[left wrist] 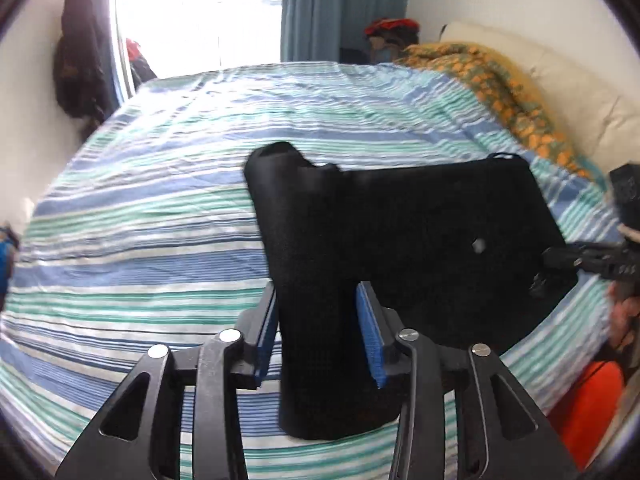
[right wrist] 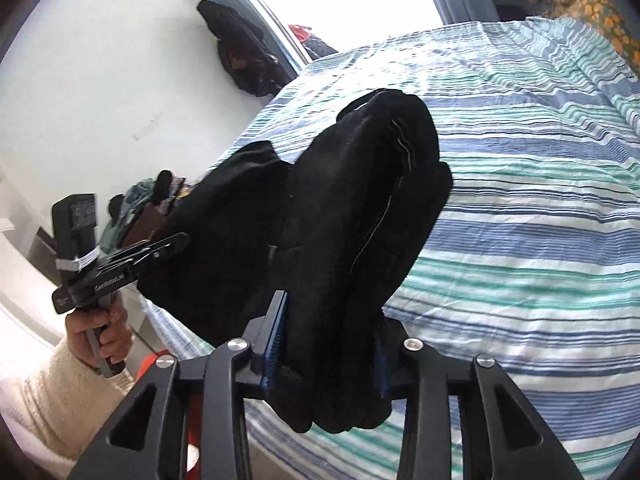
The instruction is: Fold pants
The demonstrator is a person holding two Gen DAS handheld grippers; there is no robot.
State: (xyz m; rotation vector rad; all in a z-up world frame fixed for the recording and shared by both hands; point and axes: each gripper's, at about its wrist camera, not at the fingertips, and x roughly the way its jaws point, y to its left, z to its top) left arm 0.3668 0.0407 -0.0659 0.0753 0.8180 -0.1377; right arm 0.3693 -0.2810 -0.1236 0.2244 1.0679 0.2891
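Black pants point(left wrist: 400, 232) fill both sets of jaws: our left gripper point(left wrist: 320, 336) stands partly open around a bundled end, though we cannot tell whether its pads point(left wrist: 370, 332) press the cloth, and our right gripper point(right wrist: 330, 344) clamps a thick bunch. We judge the pants folded at least 1 time already, now stretched between both grippers, above the striped bed point(left wrist: 160, 200). Laying them on the bed and finishing the fold remains. Beyond the bed, an orange-patterned blanket point(left wrist: 500, 88) lies bunched along its far side.
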